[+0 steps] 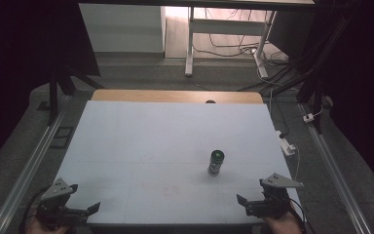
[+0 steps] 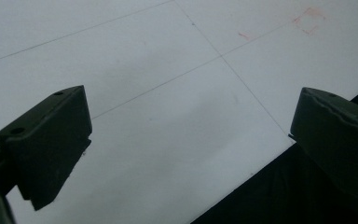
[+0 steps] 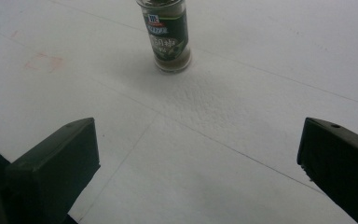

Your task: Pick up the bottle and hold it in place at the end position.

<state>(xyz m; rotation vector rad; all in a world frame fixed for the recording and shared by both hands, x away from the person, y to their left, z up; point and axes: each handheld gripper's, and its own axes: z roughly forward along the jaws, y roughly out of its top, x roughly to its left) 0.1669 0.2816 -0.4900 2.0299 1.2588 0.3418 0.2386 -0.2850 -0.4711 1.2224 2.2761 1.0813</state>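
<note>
Now, the jar (image 1: 216, 162) stands upright right of centre on the white table (image 1: 141, 146), alone, with room on every side for a clean approach. Its lid is on; through the glass below the green label the right gripper view shows something dark, likely a spice. The right gripper (image 1: 255, 201) waits at the near right edge, jaws wide apart, aimed toward it. The left gripper (image 1: 80, 212) idles at the near left corner, jaws spread too, nothing between them

Dim room, dark at the edges; the white table (image 1: 141, 141) catches soft overhead light, brightest glare on the floor behind. Pictures slightly grainy, soft shadows.
</note>
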